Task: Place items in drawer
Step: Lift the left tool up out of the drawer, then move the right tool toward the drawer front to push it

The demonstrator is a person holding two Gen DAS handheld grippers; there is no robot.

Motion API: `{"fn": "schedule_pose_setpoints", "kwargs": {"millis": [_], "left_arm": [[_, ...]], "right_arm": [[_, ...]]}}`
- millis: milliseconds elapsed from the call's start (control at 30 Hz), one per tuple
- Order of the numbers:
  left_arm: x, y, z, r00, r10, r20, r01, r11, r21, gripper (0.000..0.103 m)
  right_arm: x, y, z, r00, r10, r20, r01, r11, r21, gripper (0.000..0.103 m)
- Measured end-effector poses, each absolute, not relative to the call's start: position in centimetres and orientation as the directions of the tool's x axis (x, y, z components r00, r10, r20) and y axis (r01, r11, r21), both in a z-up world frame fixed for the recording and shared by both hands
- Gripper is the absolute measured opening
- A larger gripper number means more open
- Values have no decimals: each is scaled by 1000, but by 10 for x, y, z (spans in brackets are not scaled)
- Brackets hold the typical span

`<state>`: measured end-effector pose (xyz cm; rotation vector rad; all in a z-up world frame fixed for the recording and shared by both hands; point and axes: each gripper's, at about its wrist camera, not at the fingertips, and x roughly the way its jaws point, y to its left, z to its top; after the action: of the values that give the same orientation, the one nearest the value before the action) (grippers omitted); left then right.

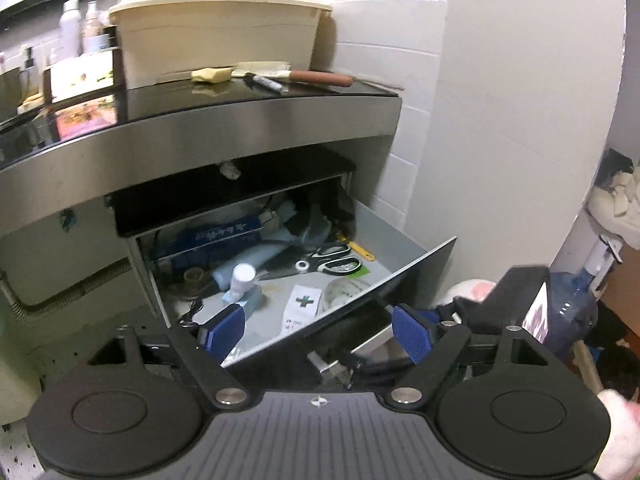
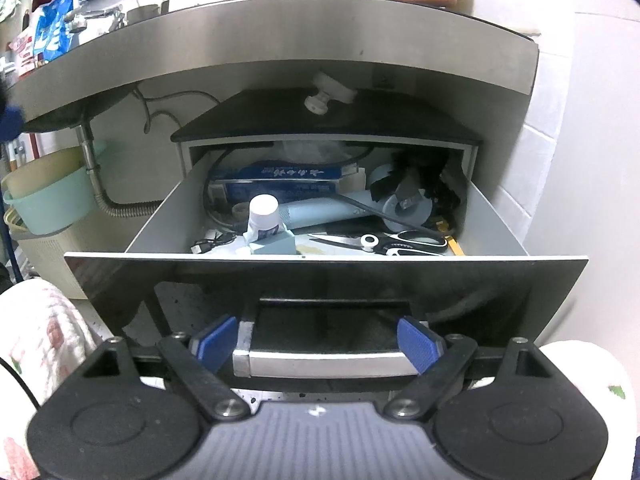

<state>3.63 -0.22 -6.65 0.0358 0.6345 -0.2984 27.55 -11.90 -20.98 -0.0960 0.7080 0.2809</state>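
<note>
The drawer (image 2: 496, 236) stands pulled out with scissors (image 2: 404, 242) and a white-capped bottle (image 2: 264, 216) inside, beyond both wide, empty jaws, the right gripper (image 2: 320, 344) straddling its handle (image 2: 324, 362), the left gripper (image 1: 320, 334) above its front edge; whether items remain outside or only closing is left, I cannot tell.

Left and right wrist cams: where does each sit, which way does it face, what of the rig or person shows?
Left wrist: above and left of the open drawer, angled down into it; own open left gripper, the other gripper's body at right, a sleeve at the lower right edge.
Right wrist: low, square to the drawer front; open right gripper straddles the handle; patterned fabric at both edges.
Shared: drawer, scissors, white-capped bottle.
</note>
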Motion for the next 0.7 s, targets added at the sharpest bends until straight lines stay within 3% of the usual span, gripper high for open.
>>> {"fn": "schedule_pose_setpoints", "kwargs": {"millis": [200, 700], "left_arm": [[20, 3, -84, 808, -175, -562, 180, 982, -48, 87], [12, 13, -97, 805, -156, -572, 122, 988, -98, 87]], "right_arm": [[277, -118, -210, 719, 218, -660, -289, 957, 0, 87], [278, -114, -212, 721, 191, -666, -283, 959, -32, 87]]}}
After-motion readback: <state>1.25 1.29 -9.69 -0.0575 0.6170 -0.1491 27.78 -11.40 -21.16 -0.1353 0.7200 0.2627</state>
